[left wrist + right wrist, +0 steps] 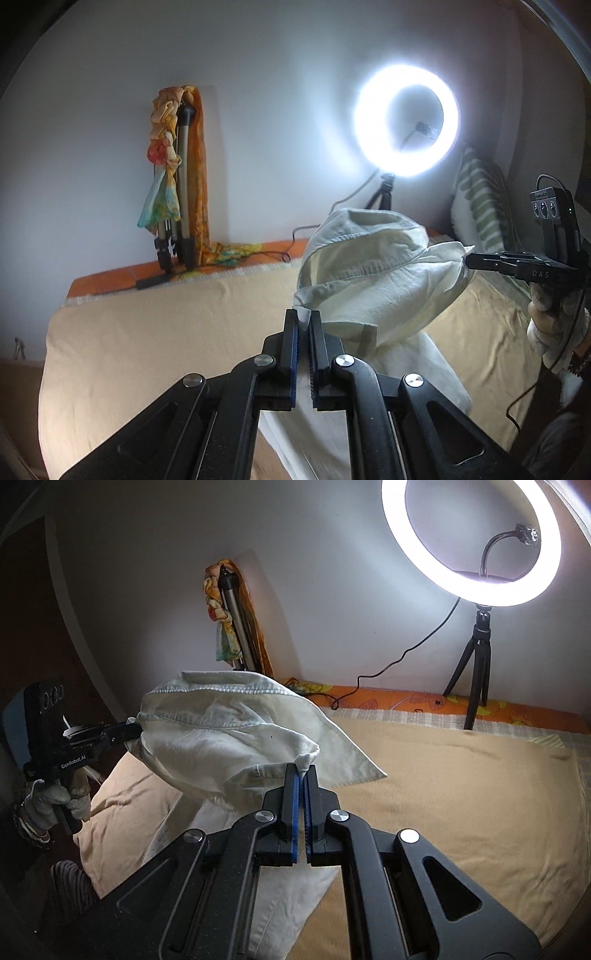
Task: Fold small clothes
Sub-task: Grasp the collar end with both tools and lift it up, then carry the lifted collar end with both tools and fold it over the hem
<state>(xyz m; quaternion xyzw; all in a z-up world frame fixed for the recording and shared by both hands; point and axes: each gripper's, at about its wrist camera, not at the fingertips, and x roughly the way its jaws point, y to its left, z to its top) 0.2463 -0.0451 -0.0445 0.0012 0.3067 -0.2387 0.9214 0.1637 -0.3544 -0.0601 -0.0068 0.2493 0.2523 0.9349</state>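
A pale cream garment [373, 273] hangs lifted above the tan bed cover [166, 347], stretched between both grippers. My left gripper [304, 314] is shut on one corner of it, a tuft of cloth showing between the blue pads. At the right of the left wrist view, my right gripper [469, 260] pinches the other corner, held by a gloved hand [546, 325]. In the right wrist view the right gripper [302, 770] is shut on the cream garment [229, 734], and the left gripper [135, 729] grips its far left corner. The lower part of the garment trails on the bed.
A lit ring light [472, 539] on a small black tripod [476, 664] stands at the bed's far edge, its cable running along an orange patterned sheet [388, 699]. A folded tripod draped with colourful scarves [177, 166] leans on the wall. A striped pillow [480, 199] lies at the right.
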